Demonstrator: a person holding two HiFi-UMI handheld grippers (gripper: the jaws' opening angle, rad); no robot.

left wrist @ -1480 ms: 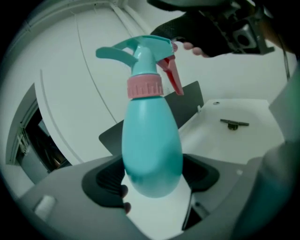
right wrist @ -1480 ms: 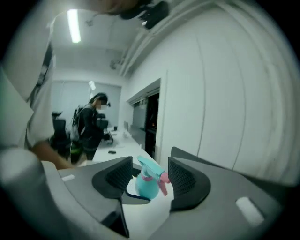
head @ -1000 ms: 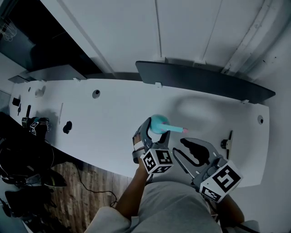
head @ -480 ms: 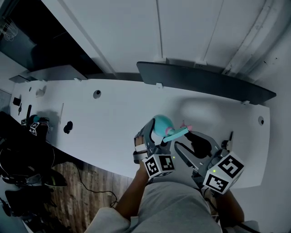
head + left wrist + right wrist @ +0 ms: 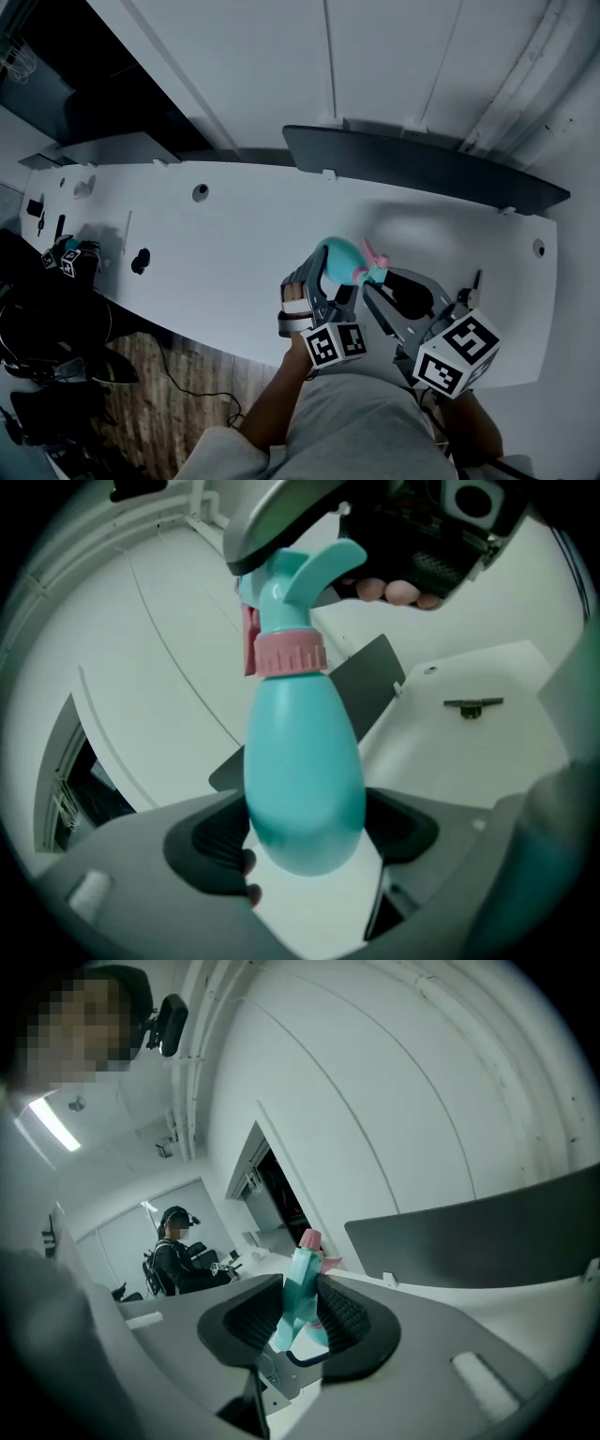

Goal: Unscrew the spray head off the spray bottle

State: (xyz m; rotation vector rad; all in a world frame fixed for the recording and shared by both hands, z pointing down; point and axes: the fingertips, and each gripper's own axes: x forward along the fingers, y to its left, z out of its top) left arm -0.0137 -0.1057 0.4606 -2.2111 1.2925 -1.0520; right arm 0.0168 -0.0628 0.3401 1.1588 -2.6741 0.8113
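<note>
The spray bottle (image 5: 305, 780) is braced and the spray head (image 5: 302, 1288) clamped.
The bottle is gripped by the left gripper (image 5: 307, 841) against turning; the head, at its three o'clock, is pinched by the right gripper (image 5: 298, 1321), whose jaws have just been closing.

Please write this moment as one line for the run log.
step: unscrewing | left gripper: shut on spray bottle | right gripper: fingers just closed further, on spray head | head: not yet off
</note>
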